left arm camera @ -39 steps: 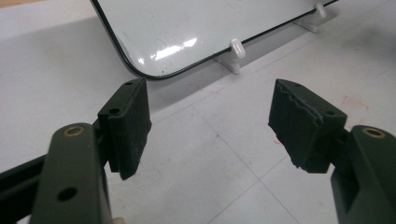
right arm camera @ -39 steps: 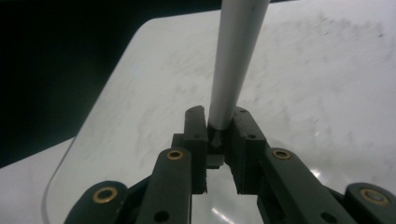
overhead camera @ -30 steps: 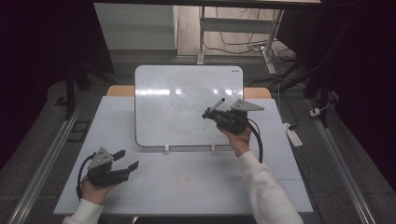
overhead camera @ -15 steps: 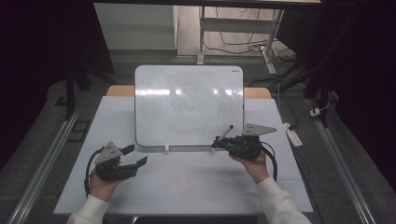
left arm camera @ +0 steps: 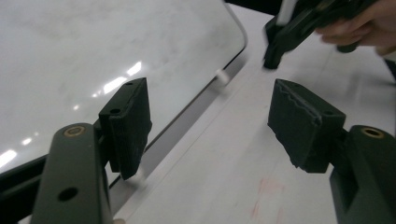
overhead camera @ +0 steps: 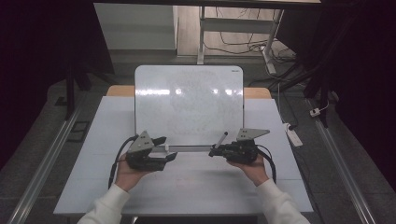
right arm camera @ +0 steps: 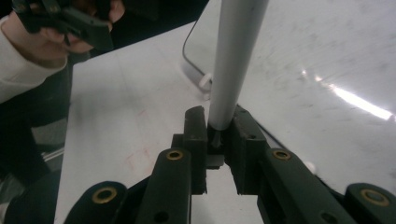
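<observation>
A white whiteboard (overhead camera: 189, 105) lies on the pale table (overhead camera: 102, 140). My right gripper (overhead camera: 214, 151) sits by the board's near edge, right of centre, shut on a grey marker (overhead camera: 221, 139) whose dark tip points up toward the board. In the right gripper view the marker (right arm camera: 236, 56) rises from between my right gripper's (right arm camera: 217, 135) pads over the whiteboard (right arm camera: 327, 56). My left gripper (overhead camera: 170, 149) is at the board's near edge, left of centre, open with nothing in it. In the left gripper view my left gripper (left arm camera: 210, 121) has its jaws straddling the whiteboard's (left arm camera: 93, 51) rim.
A white power adapter (overhead camera: 294, 135) lies at the table's right edge. Cables and desk legs (overhead camera: 201, 32) stand on the floor beyond the board. Faint red smudges (left arm camera: 266, 186) mark the table in front of the board.
My left gripper moved right and up to the board's near edge. My right gripper came off the board face, down to the near edge, with the marker in it.
</observation>
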The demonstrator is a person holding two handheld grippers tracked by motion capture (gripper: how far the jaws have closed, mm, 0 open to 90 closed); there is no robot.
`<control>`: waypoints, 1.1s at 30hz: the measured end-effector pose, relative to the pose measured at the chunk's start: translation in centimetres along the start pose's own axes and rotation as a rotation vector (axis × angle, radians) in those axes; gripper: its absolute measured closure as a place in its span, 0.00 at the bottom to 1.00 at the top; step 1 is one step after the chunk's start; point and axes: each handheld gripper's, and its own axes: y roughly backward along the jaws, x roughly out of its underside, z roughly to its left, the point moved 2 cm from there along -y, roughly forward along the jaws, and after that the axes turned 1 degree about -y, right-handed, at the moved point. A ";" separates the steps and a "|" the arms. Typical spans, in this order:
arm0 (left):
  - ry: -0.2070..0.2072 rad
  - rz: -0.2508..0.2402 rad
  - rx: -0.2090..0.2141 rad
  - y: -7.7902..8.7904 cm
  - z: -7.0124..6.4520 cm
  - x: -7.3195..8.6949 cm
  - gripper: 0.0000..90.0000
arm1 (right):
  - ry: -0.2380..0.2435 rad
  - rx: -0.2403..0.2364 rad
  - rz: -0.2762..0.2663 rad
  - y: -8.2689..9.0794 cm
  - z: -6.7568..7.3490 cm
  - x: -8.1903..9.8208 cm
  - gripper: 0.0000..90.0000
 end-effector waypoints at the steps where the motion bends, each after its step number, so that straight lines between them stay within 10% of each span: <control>1: -0.015 0.001 0.014 -0.3 -0.2 -0.5 0.35 | 0.006 -0.007 0.011 -0.2 0.1 0.0 0.86; 14: -0.079 -0.010 0.198 -5.4 -2.1 -4.4 0.44 | 0.053 -0.120 0.125 -3.0 1.1 0.7 0.86; 26: -0.078 0.005 0.336 -6.8 -2.0 -4.4 0.86 | 0.095 -0.189 0.181 -3.6 1.8 0.6 0.86; 33: -0.054 -0.015 0.287 -6.3 -1.9 -4.6 0.90 | 0.092 -0.125 0.146 -3.4 1.9 0.5 0.80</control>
